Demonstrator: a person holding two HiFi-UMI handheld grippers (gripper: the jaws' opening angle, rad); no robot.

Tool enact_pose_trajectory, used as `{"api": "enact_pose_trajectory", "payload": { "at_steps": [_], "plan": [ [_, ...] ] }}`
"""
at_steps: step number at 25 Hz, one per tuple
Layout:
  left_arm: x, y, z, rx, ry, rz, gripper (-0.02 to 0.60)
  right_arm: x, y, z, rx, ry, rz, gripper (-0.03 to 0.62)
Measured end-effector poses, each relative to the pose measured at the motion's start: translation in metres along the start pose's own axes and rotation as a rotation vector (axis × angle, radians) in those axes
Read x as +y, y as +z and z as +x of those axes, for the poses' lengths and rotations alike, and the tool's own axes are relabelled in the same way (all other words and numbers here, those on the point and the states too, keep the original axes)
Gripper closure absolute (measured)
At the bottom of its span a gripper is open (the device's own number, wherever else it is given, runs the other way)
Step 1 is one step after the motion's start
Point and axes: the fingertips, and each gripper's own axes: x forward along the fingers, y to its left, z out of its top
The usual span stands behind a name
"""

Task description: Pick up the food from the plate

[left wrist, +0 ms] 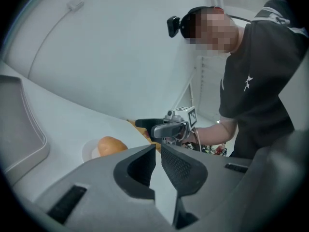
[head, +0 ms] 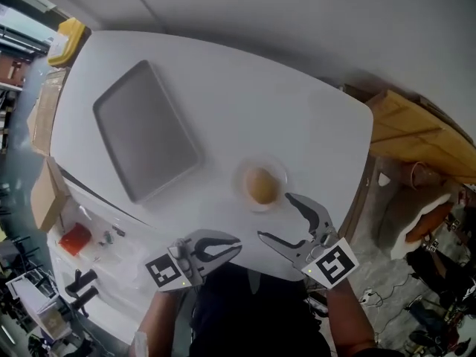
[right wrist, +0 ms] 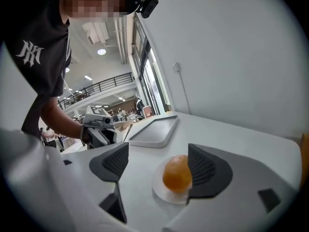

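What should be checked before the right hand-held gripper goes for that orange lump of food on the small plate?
1. Jaws of the right hand-held gripper apart, nothing between them: ok.
2. The food rests on the plate, uncovered: ok.
3. Jaws on either side of the food: not ok; the head view shows them short of the plate.
4. The left hand-held gripper out of the way: ok; shut, empty, off the plate.
5. The table around the plate free of obstacles: ok; the tray lies apart.
6. How soft the food is: cannot tell.
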Motion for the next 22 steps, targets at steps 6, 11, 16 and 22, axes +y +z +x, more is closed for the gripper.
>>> {"api": "enact_pose_trajectory", "payload": {
  "at_steps": [6, 11, 16, 22],
  "plan": [
    [0.030, -0.019, 0.003, 0.009, -0.102, 0.043, 0.528, -0.032, -0.036, 0.058, 0.138, -0.076, -0.048, 0.221],
    [0.036, -0.029, 0.011, 0.009, -0.150, 0.063, 0.480, -0.047, -0.055, 0.077, 0.182, -0.126, -0.039, 0.190],
    [0.039, -0.044, 0.008, 0.002, -0.178, 0.045, 0.479, -0.054, -0.079, 0.090, 0.294, -0.139, -0.070, 0.183],
    [0.048, -0.047, -0.001, -0.032, -0.146, 0.028, 0.503, -0.057, -0.092, 0.098, 0.363, -0.172, -0.110, 0.184]
  ]
}}
